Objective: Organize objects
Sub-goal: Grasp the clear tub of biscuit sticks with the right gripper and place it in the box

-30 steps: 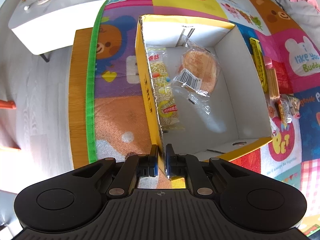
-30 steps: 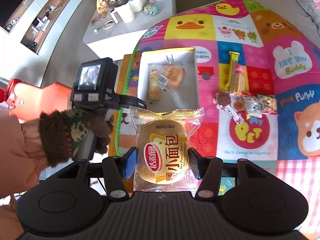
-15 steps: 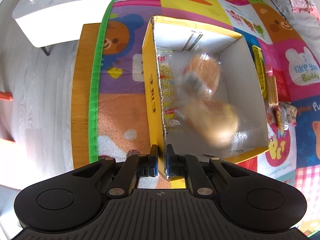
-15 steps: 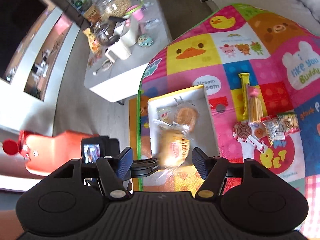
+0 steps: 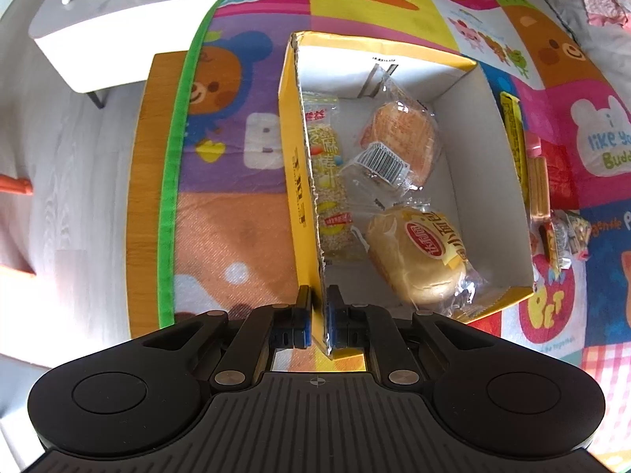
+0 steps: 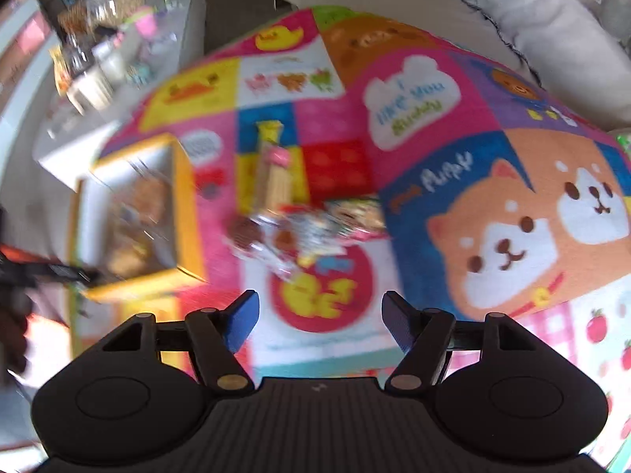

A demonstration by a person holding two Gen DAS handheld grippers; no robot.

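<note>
We list, on the bright cartoon play mat (image 5: pixel 236 181), one yellow cardboard box (image 5: pixel 465 65) with a white interior, its near-left wall pinched between the pads of the left gripper (image 5: pixel 318 307), whose jaws stand almost fully closed on the cardboard edge at the box's near corner; ahead of those jaws, inside the box, we count three items: a long sesame snack bar (image 5: pixel 329 181) in clear wrap lying along the gripped wall, a round cake (image 5: pixel 398 146) in a crinkled clear packet with a barcode label toward the far end, and a bagged bread bun (image 5: pixel 418 260) with a red and yellow label lying nearest the jaws, just right of them and touching the snack bar's lower end; to the right of the box, outside it, we note a yellow stick packet (image 5: pixel 512 130) and a small heap of wrapped sweets (image 5: pixel 564 236) on the mat; the right gripper (image 6: pixel 320 317) hangs over the mat with its blue-padded jaws opening, nothing between them; ahead of its jaws, blurred, we see loose snacks (image 6: pixel 315 224) and a tall pink-capped packet (image 6: pixel 274 177), with the box up to the left; beyond the mat stands a white side table (image 5: pixel 118 39)
</note>
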